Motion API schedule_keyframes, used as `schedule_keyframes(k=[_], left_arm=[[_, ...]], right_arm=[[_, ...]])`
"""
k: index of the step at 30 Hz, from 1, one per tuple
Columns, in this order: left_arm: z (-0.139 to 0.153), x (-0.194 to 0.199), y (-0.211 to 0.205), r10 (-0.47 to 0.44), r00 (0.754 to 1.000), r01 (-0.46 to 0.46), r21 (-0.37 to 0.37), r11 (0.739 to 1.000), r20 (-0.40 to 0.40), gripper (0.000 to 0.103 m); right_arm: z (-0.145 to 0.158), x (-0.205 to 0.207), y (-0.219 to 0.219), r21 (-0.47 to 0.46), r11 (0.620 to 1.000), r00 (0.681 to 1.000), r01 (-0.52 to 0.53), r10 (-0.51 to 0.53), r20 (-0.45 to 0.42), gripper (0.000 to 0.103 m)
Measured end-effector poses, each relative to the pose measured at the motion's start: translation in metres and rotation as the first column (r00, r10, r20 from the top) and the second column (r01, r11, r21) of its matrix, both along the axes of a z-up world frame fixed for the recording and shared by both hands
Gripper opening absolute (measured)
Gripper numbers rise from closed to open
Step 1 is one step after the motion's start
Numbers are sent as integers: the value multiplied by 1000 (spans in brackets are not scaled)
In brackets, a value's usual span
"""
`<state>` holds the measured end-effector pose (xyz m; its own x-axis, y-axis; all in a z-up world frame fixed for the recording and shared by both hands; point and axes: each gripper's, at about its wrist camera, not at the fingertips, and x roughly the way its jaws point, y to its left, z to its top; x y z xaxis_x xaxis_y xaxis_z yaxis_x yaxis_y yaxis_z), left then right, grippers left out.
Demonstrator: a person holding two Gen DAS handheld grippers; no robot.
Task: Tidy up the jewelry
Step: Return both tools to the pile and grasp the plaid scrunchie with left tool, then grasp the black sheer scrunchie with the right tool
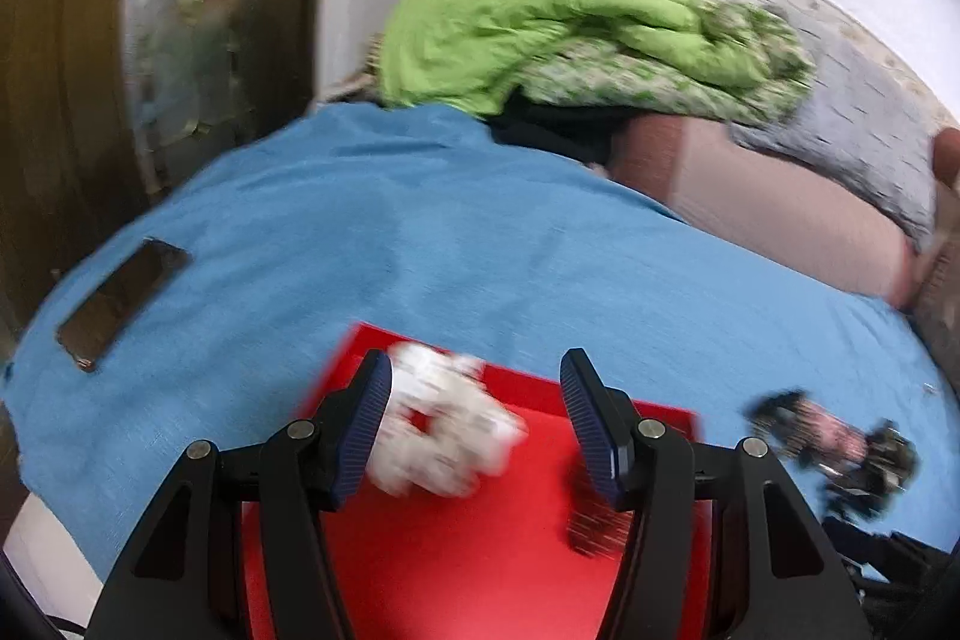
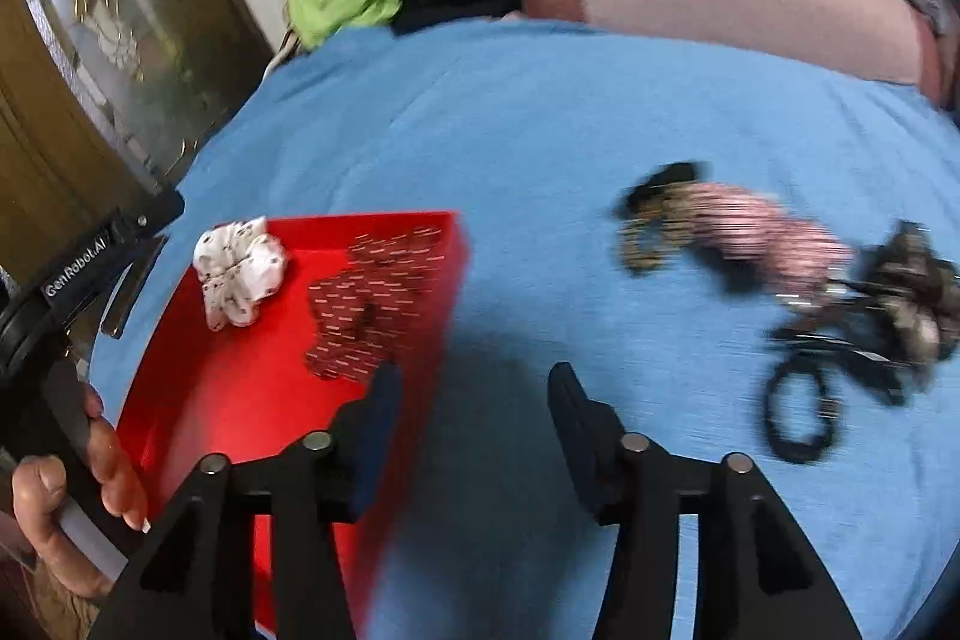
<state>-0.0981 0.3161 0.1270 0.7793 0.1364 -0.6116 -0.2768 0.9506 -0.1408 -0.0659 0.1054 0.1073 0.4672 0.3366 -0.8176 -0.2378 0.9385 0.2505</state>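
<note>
Left wrist view: the left gripper (image 1: 477, 421) hangs over the red tray (image 1: 480, 550), jaws wide, the white scrunchie (image 1: 447, 427) lying blurred between them at 12 o'clock; whether it touches the pads I cannot tell. The right gripper (image 2: 471, 427) gapes wide above the blue cloth (image 2: 540, 130); a tangle of hair ties and jewelry (image 2: 798, 292) lies at 2 o'clock.

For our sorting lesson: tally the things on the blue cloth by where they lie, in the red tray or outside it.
In the red tray: 2, white scrunchie, dark sparkly piece
Outside: 2, phone, tangled heap of accessories, too blurred to split
Total: 4
</note>
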Motion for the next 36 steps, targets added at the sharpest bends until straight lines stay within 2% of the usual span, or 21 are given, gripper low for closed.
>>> schedule_keyframes(k=[2,5,7,12,15,17,20,23,27,29,30,31,32,33,36], left_arm=[[10,-4,-27,-68,998,68,-16,998,1,58],[19,0,-66,-158,987,157,-11,987,-19,66],[20,9,-98,-233,972,232,-22,972,-45,66],[5,38,-175,-390,909,385,-66,921,-144,66],[-11,59,-210,-443,873,436,-81,896,-203,66],[-20,73,-224,-466,853,453,-110,885,-233,66],[-39,101,-239,-494,822,453,-200,869,-283,66],[-54,121,-245,-504,805,441,-252,861,-313,66],[-69,137,-250,-508,791,426,-289,858,-342,66],[-72,140,-252,-508,789,424,-291,858,-346,57],[-73,141,-253,-506,789,421,-293,858,-349,31],[-76,142,-253,-513,781,419,-310,854,-358,16],[-76,142,-251,-516,778,413,-326,850,-359,16],[-76,141,-248,-508,785,404,-328,854,-355,16],[-68,132,-240,-486,801,393,-306,867,-349,13]], right_arm=[[2,-10,-35,4,999,999,34,-34,2,56],[5,-21,-87,26,994,995,103,-103,1,56],[6,-25,-119,27,989,989,149,-149,10,56],[8,-28,-191,29,962,962,271,-272,33,56],[8,-19,-222,53,942,942,331,-333,32,58],[6,-12,-236,74,933,934,352,-355,32,61],[5,5,-249,106,927,931,360,-364,30,65],[-1,23,-253,113,930,934,350,-355,30,72],[-14,42,-252,104,934,939,342,-345,6,72],[-21,48,-250,100,937,942,335,-336,-8,72],[-23,50,-249,95,938,942,334,-335,-9,72],[-24,51,-249,90,937,941,338,-338,-7,68],[-26,52,-249,94,937,941,337,-338,-11,48],[-27,53,-250,100,938,943,333,-332,-25,24],[-24,49,-251,98,935,940,340,-339,-25,16]])
